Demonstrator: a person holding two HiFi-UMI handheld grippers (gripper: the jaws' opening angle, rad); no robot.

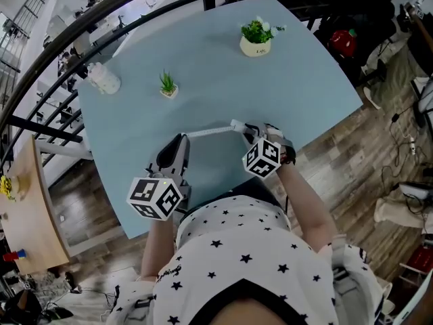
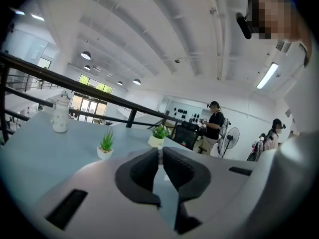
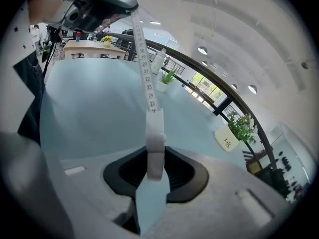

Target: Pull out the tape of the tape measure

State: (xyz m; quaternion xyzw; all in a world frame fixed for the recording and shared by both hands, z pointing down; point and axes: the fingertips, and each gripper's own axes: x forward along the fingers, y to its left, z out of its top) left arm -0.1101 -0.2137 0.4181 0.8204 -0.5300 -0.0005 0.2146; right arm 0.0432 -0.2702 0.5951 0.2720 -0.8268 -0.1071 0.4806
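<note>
- Tape (image 1: 208,132) is stretching in a short, nearly straight run between the two grippers, over the near part of the desk (image 1: 203,59).
- Right gripper (image 3: 155,171) is pinching the white case (image 3: 155,146) edge-on between its pads. In the head view the case is sitting at the tape's right end.
- Left gripper (image 2: 160,159) is standing almost pressed together, nipping the thin free end of the tape at its tips. The right gripper view is showing that gripper at the far end of the numbered strip.
- Step in hand, as I am judging it: drawing the grippers apart to lengthen the tape. Only a short length is showing, so more is probably waiting inside the case.
- Doing it well is meaning a pull straight along the strip, in line with the case's slot, so the tape is not twisting or rubbing at the mouth.
- Right gripper should be holding the case steady. It is looking narrow and smooth, so an off-line pull is likely turning it in the pads.
- Left pinch is sitting on very little material, so a slow, even draw is suiting it better than a jerk. Otherwise the end is risking slipping out and springing back.
- Plants (image 1: 168,85) and the bottle (image 1: 103,78) are standing well apart on the far side, out of the pulling line.
</note>
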